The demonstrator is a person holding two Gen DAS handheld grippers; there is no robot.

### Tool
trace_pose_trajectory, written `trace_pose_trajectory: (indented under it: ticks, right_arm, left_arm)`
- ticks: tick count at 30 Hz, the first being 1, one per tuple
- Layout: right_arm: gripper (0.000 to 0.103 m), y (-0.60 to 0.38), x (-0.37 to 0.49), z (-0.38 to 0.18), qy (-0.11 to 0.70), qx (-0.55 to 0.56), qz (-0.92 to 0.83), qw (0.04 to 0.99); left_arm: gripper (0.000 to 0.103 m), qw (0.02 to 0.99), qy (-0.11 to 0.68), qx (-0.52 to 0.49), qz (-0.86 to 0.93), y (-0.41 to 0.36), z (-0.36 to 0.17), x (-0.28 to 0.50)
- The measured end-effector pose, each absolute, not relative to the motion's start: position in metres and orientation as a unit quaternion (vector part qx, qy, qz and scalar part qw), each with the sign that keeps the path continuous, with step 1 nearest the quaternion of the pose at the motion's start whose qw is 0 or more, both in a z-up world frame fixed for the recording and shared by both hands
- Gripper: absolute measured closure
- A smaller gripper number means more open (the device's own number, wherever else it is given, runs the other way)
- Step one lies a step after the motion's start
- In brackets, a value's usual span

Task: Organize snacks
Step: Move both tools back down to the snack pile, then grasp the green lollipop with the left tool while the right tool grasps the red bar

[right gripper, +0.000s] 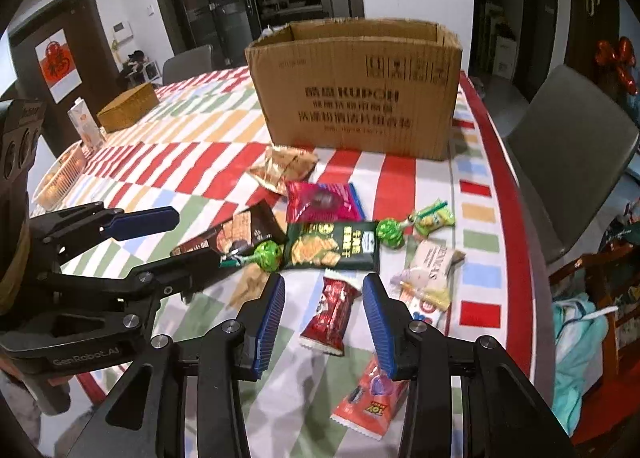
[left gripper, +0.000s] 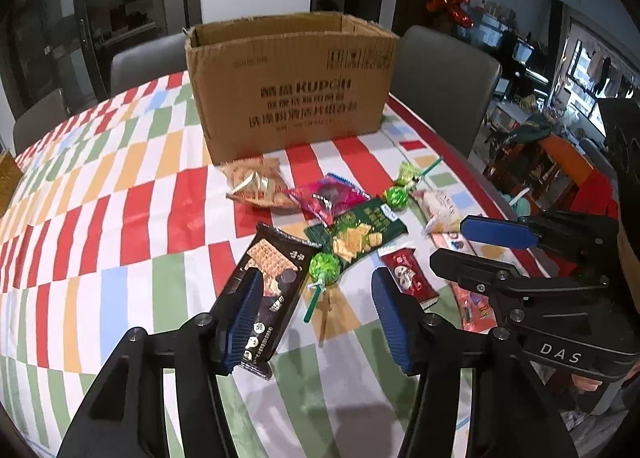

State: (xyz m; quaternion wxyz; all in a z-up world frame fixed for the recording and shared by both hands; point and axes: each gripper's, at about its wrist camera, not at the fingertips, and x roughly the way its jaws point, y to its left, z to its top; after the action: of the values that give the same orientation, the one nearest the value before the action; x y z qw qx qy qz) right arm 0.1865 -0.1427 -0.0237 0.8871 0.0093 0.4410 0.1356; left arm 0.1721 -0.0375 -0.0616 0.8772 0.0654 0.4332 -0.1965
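Note:
An open cardboard box (left gripper: pixel 292 85) stands at the back of the checked table; it also shows in the right wrist view (right gripper: pixel 356 89). Several snacks lie in front of it: a black biscuit pack (left gripper: pixel 268 278), a green cracker pack (left gripper: pixel 360 232), a pink pack (left gripper: pixel 328 197), a tan pack (left gripper: pixel 258 183), green lollipops (left gripper: pixel 325 266) and a red wafer bar (right gripper: pixel 332 310). My left gripper (left gripper: pixel 316 282) is open above the near lollipop. My right gripper (right gripper: pixel 323 290) is open above the red wafer bar, empty; it also shows in the left wrist view (left gripper: pixel 468 244).
Grey chairs (left gripper: pixel 444 81) stand behind the table. In the right wrist view a white basket (right gripper: pixel 60 173), a carton (right gripper: pixel 84 123) and a small brown box (right gripper: pixel 128 105) sit at the far left. The table's red edge (right gripper: pixel 516 217) runs along the right.

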Motion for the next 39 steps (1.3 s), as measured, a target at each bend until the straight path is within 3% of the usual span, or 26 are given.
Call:
trace_pose_trajectory:
  ticks: [20, 39]
  right_arm:
    - [0.062, -0.148, 0.205, -0.063, 0.485, 0.052, 0.131, 0.863]
    - [0.076, -0.139, 0.223, -0.088, 0.511, 0.057, 0.139, 0.846]
  left_arm:
    - [0.073, 0.839, 0.488, 0.084, -0.226, -0.059, -0.101, 0.213]
    - [0.077, 0.825, 0.518, 0.068, -0.215, -0.067, -0.124, 0.232]
